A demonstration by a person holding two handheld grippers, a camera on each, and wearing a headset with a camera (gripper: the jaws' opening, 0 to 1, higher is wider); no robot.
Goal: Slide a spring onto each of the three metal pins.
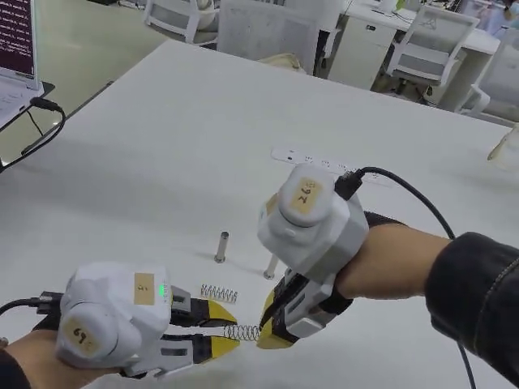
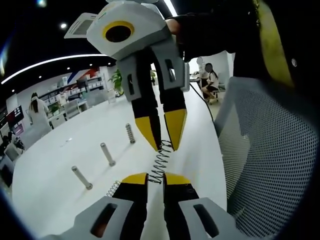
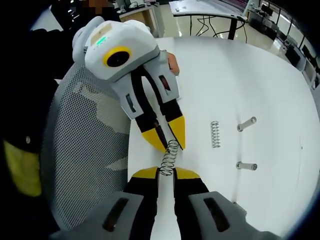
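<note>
Head view is showing the left gripper (image 1: 225, 328) and the right gripper (image 1: 266, 327) meeting tip to tip low over the white table (image 1: 162, 146). Each one is pinching an end of the same spring (image 1: 242, 331), which is stretching roughly level between them. Both grippers are standing narrow, their yellow tips closing on the coil. Whether the coil is touching the table I cannot tell.

A second spring (image 1: 219, 293) is lying flat on the table just beyond the left gripper's tips, apart from both grippers. Past it two metal pins are standing upright and bare: the left pin (image 1: 220, 246) and, close beside the right gripper's body, the other pin (image 1: 271, 267).

In the left gripper view a third pin (image 2: 130, 133) is standing farther along the same row. Its shaft is looking ribbed like a coil, but it is too small to say whether a spring is sitting on it.

A white power strip (image 1: 324, 162) is lying farther back on the table. A laptop (image 1: 16, 49) is showing at the far left, and an office chair (image 1: 263, 32) is standing behind the table's far edge.
</note>
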